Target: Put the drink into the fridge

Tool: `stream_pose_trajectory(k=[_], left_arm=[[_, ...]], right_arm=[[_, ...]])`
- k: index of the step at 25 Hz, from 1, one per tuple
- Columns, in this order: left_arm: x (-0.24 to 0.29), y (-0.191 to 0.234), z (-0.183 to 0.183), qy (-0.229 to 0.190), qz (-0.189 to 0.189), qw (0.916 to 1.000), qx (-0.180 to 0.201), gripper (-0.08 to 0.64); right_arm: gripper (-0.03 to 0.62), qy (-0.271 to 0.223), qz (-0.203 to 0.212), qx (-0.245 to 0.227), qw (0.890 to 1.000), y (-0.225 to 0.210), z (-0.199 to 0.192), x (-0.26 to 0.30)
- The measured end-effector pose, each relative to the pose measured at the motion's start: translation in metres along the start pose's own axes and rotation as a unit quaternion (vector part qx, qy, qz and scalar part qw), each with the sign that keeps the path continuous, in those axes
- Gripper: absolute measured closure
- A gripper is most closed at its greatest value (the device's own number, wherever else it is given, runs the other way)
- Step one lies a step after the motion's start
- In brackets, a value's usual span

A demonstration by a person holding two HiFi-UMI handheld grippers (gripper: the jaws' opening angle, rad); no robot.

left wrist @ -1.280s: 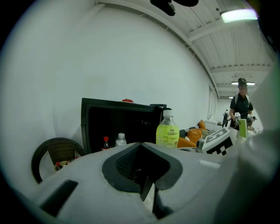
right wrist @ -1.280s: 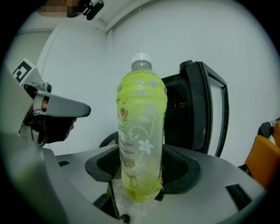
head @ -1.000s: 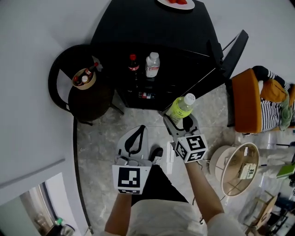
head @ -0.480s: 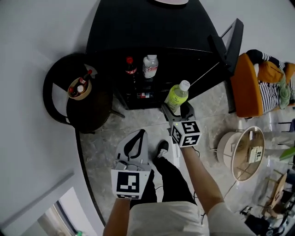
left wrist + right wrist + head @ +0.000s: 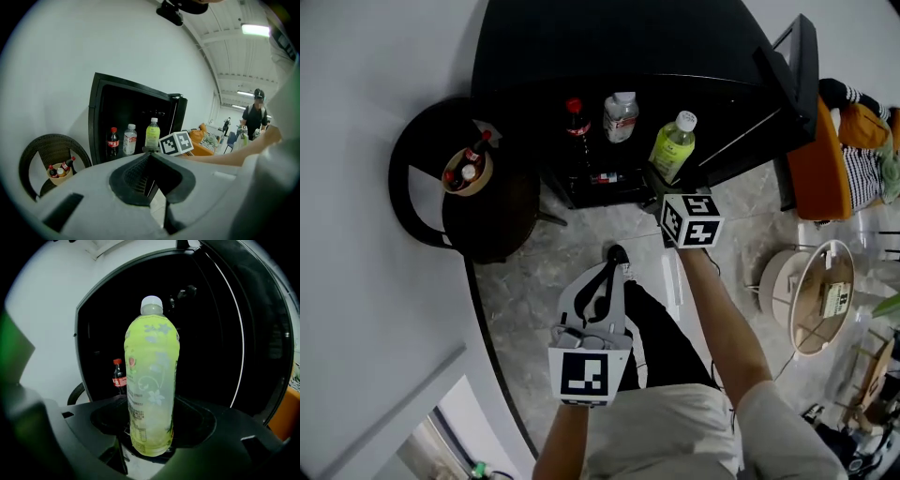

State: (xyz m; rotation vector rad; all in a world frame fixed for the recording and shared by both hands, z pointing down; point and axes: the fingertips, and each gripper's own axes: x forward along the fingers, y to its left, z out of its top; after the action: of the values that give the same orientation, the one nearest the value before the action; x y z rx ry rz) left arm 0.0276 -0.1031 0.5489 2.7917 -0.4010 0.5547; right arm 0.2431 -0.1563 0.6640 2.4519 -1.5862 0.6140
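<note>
One pale-green drink (white cap) upright in right claw.

At the fridge are three bottles (one cola bottle, one clear bottle, one green bottle); left of the fridge, one chair and one basket.

Fridge shelf, cola bottle, clear bottle upright

light: bright, even | fridge interior dark | edges: fisheye-warped
</note>
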Motion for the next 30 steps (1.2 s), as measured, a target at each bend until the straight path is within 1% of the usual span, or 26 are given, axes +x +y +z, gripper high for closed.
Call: stream_pose_trajectory(k=[3,6,8,10,12,16,18,21,24,27,30], left_arm=[[-0.006,0.018,-0.014,0.009,0.011,0.9996,-0.024,0.552],[-0.006,0.043,-0.017,0.016,0.037,0.9986,-0.034,0.552],[0.001,0.057,-0.01,0.009,0.062,0.9974,-0.037,0.551],[0.011,0.066,0.001,-0.009,0.074,0.9961,-0.048,0.552],[0.021,0.066,0.01,-0.024,0.069,0.9962,-0.048,0.552],[0.033,0.063,0.012,-0.022,0.063,0.9971,-0.038,0.551],[0.035,0.069,0.005,-0.013,0.071,0.9968,-0.035,0.552],[0.031,0.073,-0.005,0.012,0.084,0.9953,-0.048,0.552],[0.029,0.075,-0.006,0.016,0.084,0.9959,-0.029,0.552],[0.03,0.077,-0.003,0.012,0.084,0.9961,-0.022,0.552],[0.032,0.076,-0.001,0.009,0.084,0.9961,-0.027,0.552]], right_arm=[[0.318,-0.005,-0.022,0.006,1.0,-0.009,0.0,0.013],[0.318,-0.01,-0.029,-0.002,1.0,-0.01,0.006,0.03],[0.318,-0.015,-0.028,-0.01,0.999,-0.011,0.011,0.043],[0.318,-0.02,-0.033,-0.011,0.999,-0.016,0.016,0.053],[0.318,-0.027,-0.044,-0.013,0.999,-0.022,0.02,0.06],[0.318,-0.028,-0.058,-0.027,0.998,-0.029,0.022,0.075],[0.318,-0.023,-0.067,-0.032,0.997,-0.031,0.021,0.081],[0.318,-0.025,-0.088,-0.033,0.995,-0.035,0.021,0.087],[0.318,-0.038,-0.108,-0.025,0.993,-0.047,0.022,0.092],[0.318,-0.051,-0.113,-0.023,0.992,-0.052,0.023,0.095],[0.318,-0.059,-0.111,-0.033,0.992,-0.05,0.021,0.101]])
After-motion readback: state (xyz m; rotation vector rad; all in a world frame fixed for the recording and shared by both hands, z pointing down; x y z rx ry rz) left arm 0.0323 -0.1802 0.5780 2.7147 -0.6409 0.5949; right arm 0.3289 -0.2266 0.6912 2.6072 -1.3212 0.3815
